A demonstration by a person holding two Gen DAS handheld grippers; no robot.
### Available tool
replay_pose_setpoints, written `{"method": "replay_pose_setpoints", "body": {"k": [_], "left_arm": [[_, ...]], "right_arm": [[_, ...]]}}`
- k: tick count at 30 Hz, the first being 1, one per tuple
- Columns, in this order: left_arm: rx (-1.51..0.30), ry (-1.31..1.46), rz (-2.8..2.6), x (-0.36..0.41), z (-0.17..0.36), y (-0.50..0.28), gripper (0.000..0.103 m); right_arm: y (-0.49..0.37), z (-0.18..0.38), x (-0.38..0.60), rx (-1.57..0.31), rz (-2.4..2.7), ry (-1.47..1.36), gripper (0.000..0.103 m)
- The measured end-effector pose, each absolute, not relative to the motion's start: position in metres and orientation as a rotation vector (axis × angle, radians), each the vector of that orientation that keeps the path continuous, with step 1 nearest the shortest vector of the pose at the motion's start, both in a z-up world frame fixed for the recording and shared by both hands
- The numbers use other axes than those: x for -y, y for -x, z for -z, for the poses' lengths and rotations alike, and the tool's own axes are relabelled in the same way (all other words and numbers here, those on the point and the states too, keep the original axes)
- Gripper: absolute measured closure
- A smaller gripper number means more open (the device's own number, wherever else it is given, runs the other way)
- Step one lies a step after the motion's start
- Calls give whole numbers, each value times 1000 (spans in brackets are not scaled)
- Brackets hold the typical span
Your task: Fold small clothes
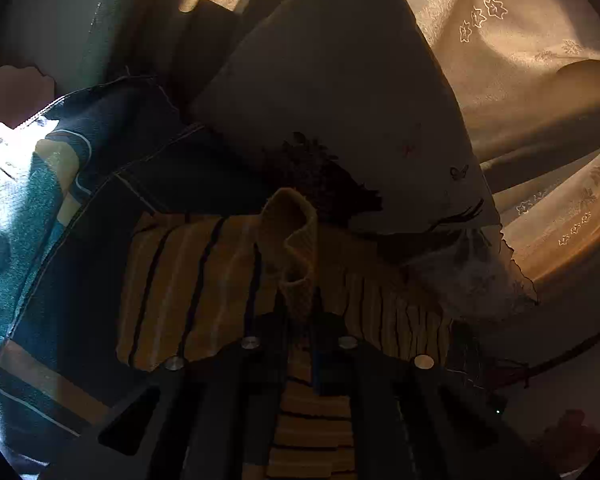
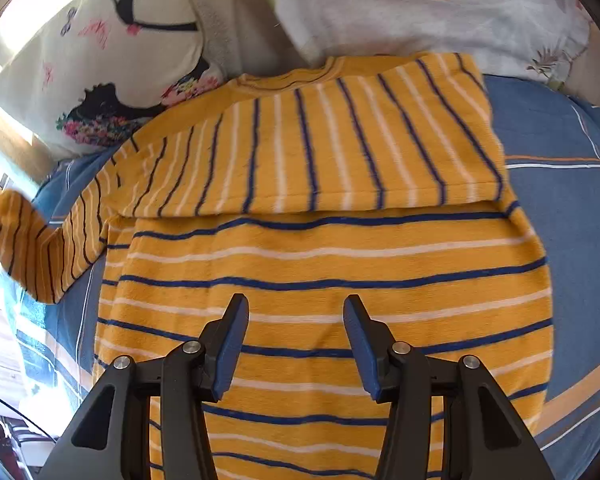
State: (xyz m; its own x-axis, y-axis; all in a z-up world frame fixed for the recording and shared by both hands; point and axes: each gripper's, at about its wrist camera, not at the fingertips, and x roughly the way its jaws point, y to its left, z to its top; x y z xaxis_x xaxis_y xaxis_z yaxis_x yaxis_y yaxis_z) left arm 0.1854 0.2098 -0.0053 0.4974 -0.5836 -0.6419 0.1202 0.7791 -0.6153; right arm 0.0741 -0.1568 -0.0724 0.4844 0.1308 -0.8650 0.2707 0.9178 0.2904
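A small yellow sweater (image 2: 324, 264) with blue and white stripes lies on the blue bedsheet (image 2: 572, 208). Its right sleeve is folded across the chest. Its left sleeve (image 2: 44, 248) stretches out to the left, and its end is lifted at the frame's left edge. My right gripper (image 2: 296, 320) is open and empty, hovering over the sweater's lower body. In the dim left wrist view, my left gripper (image 1: 300, 328) is shut on the striped sleeve (image 1: 204, 280), with the ribbed cuff (image 1: 296, 240) sticking up past the fingertips.
A white printed pillow (image 2: 112, 64) lies at the bed's top left, also in the left wrist view (image 1: 340, 100). A floral pillow (image 2: 440, 12) lies at the top right. Tan curtains (image 1: 520, 60) hang behind. The bed's left edge shows in the right wrist view (image 2: 40, 360).
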Motion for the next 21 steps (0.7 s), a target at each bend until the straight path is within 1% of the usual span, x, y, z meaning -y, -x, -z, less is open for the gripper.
{"method": "replay_pose_setpoints", "body": {"k": [5,10,12,14,16,17,18,21], "left_arm": [[-1041,458,665,-67,15,-180,95],[-1211,353,790,34,60,-163,94],[-1268,357,810,44,73,-156,94],[-1282,392,833,37,74,-148,93],[-1266,395,842,22,70,-140,82],[-1251,397,829,12,67,-136,70],[-1238,400,809,1,65,-133,63],[-1219,428,726,-33,61,-128,62]], "right_arm": [[-55,74,193,-1058,111,-467,50],[-35,84,229,-1069,139,-528,50],[-31,85,241,-1064,136,-554,49],[-29,82,250,-1048,128,-569,47],[-31,77,254,-1019,93,-576,44],[-33,74,254,-1007,73,-582,42],[-38,72,253,-999,55,-588,40],[-59,70,246,-990,5,-612,40]]}}
